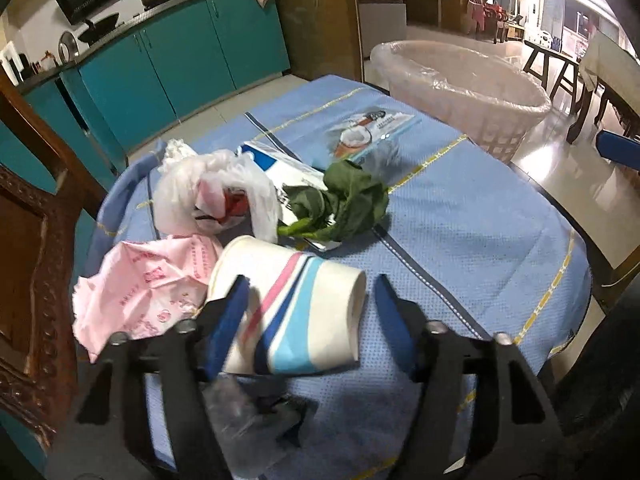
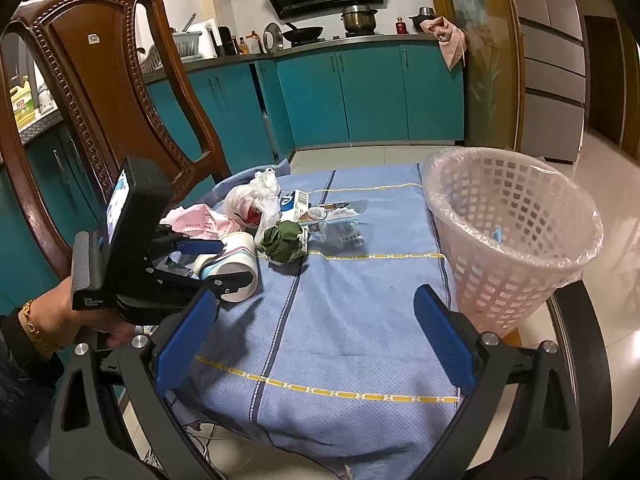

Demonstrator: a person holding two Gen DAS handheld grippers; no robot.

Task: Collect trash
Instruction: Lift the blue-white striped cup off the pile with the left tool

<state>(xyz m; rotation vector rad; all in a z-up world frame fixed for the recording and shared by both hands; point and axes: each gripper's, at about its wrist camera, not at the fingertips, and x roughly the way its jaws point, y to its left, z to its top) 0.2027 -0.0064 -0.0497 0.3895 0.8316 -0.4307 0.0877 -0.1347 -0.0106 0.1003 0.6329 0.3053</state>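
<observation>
Left tongs (image 1: pixel 308 316) released, blue pads straddling a paper cup (image 1: pixel 296 312) lying on its side on the blue-clothed counter (image 1: pixel 460 232); right pad clear of it. Right tongs (image 2: pixel 316 340) spread wide, empty, above the cloth. Lined basket (image 2: pixel 516 232) stands at the counter's edge, well apart from the cup.

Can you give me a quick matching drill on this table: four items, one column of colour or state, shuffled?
Items
1. paper cup
2. leafy scrap
3. crumpled wrapper
4. waste basket

Descriptions
A. green, wilted, near the middle of the cloth
B. white lattice, lined with clear plastic, standing at the table edge
C. lying on its side between the open left gripper's jaws
D. pink, with red print, beside the cup

Pairs: 1-C, 2-A, 3-D, 4-B
</observation>
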